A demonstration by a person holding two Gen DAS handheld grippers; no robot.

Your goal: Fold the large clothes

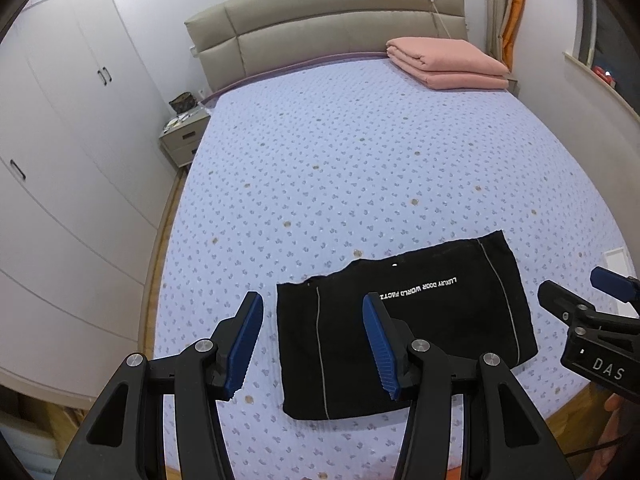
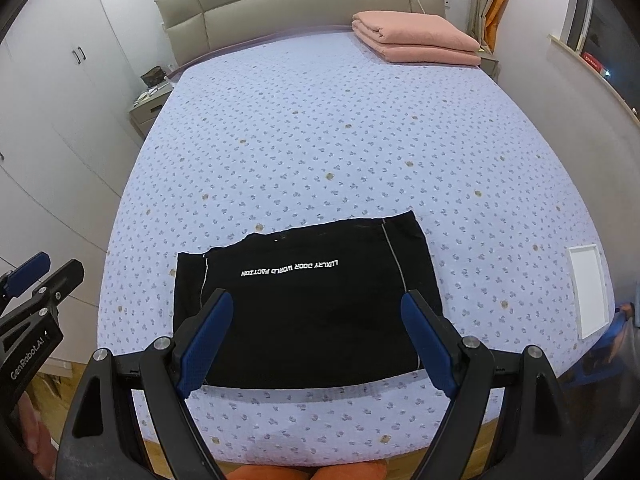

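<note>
Near the foot of a bed lies a black garment, folded into a flat rectangle. It rests on a pale blue sheet dotted with small flowers. White lettering runs across the cloth, upside down from this side, and thin pale seams run down it near each short edge.

Both grippers hang above the bed, angled downward. From its own camera the left gripper has its blue-padded fingers spread apart and holds nothing. One finger shows over bare sheet just left of the garment, the other over the cloth. The right gripper also has its fingers released, set wider, and grasps nothing. Both of its fingers show over the garment, one near each end. Whether any fingertip touches the fabric cannot be told. Each gripper shows at the edge of the other's view.

At the head of the bed, on the right, sits a folded pink blanket before a padded beige headboard. White wardrobes line the left wall, with a nightstand beside the bed. A flat white tray rests at the bed's right edge.
</note>
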